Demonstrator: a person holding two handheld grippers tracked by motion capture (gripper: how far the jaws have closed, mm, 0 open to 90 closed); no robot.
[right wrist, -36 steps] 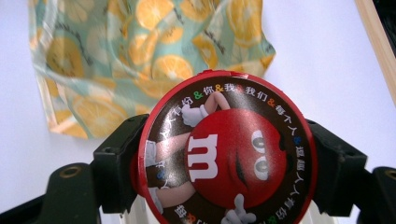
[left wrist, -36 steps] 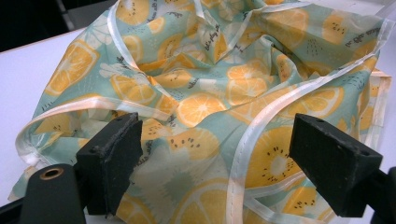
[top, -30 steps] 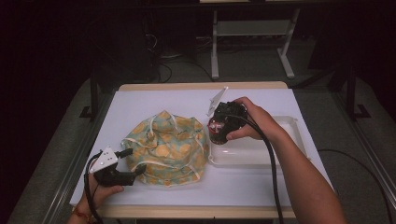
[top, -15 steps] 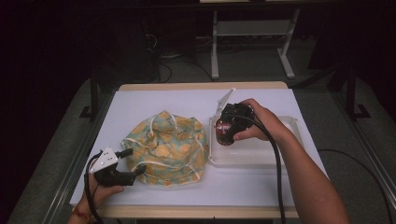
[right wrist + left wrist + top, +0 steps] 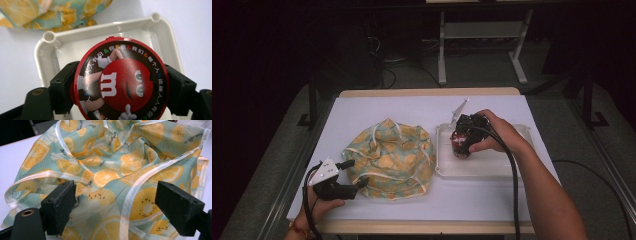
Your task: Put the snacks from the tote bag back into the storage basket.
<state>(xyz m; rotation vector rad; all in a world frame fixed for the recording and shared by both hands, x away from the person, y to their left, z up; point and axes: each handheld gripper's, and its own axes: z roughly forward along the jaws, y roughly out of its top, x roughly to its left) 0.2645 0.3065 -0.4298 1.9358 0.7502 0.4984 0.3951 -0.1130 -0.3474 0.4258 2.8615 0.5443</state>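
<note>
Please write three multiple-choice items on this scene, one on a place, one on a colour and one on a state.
1. Where is the round red-lidded candy tin?
A. over the shallow white plastic tray
B. on the floor
C. inside the cloth bag

2. What is the base colour of the crumpled fruit-print fabric bag?
A. black
B. pale teal with orange slices
C. plain red

3. How does the left gripper stand?
A. shut on the tin
B. shut on the tray
C. open, jaws apart at the bag's near edge

Answers:
1 A, the right gripper view shows the tray's rim around and behind the tin, which the right gripper clamps from both sides.
2 B, the left gripper view shows orange and kiwi slices on teal.
3 C, its two black jaws stand wide apart with the bag between and beyond them.
</note>
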